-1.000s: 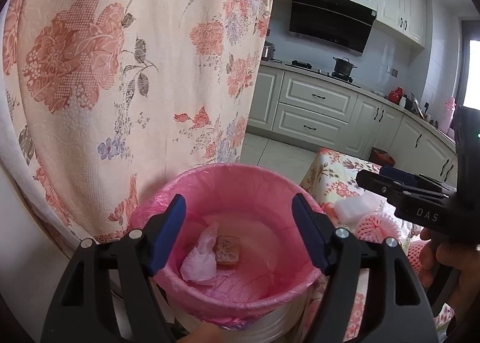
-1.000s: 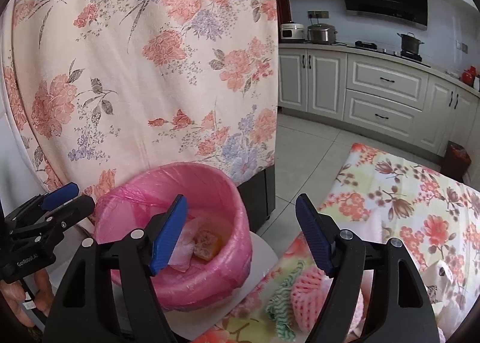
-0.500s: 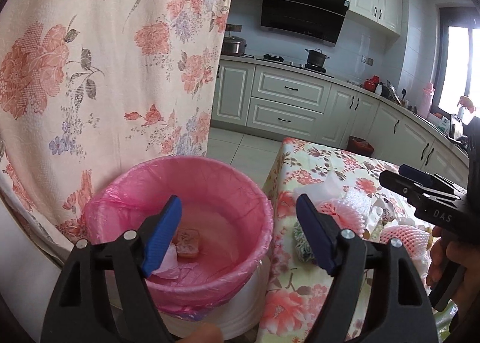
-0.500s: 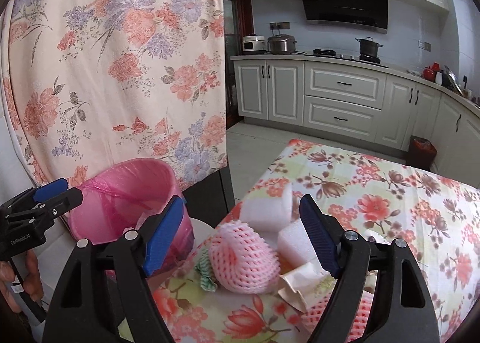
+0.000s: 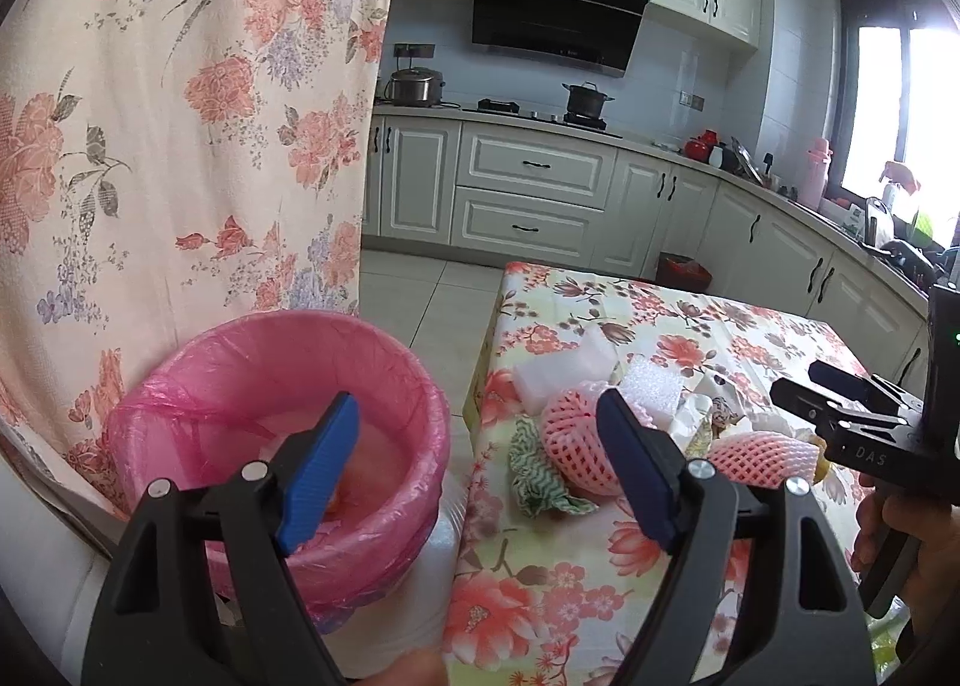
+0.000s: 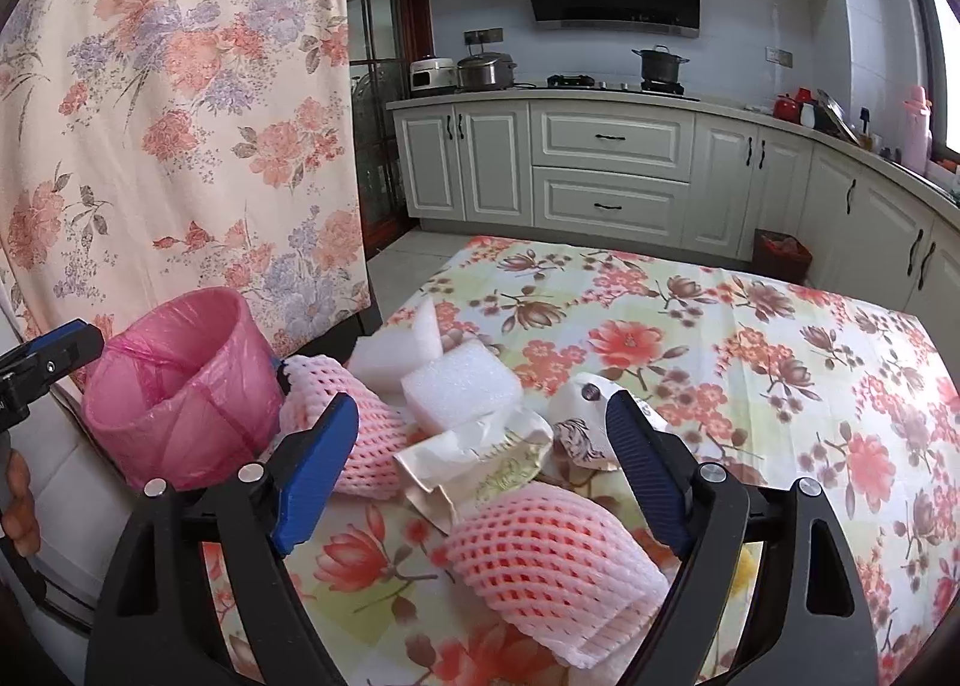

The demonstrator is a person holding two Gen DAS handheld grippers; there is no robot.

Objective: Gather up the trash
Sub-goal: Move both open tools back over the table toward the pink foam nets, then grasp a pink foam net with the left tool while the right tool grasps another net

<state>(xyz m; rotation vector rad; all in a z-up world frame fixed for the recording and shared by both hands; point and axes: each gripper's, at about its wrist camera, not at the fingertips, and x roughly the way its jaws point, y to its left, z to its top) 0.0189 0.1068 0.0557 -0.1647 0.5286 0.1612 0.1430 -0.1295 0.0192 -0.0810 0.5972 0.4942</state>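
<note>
- At the table's (image 6: 780,326) near-left corner the trash pile (image 6: 480,434) lies, beside the pink-lined bin (image 6: 180,380).
- We judge a fresh pick is starting: right gripper (image 6: 480,464), jaws opening and empty, hovers over the wrapper (image 6: 480,458).
- Our left gripper (image 5: 474,470) is opening, empty.
- Next: lower, then close.

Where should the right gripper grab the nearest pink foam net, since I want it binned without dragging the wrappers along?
Across the middle of the pink foam net, from above. It lies on its side like a soft tube, clear of the wrappers, between the opening, empty right gripper fingers.
</note>
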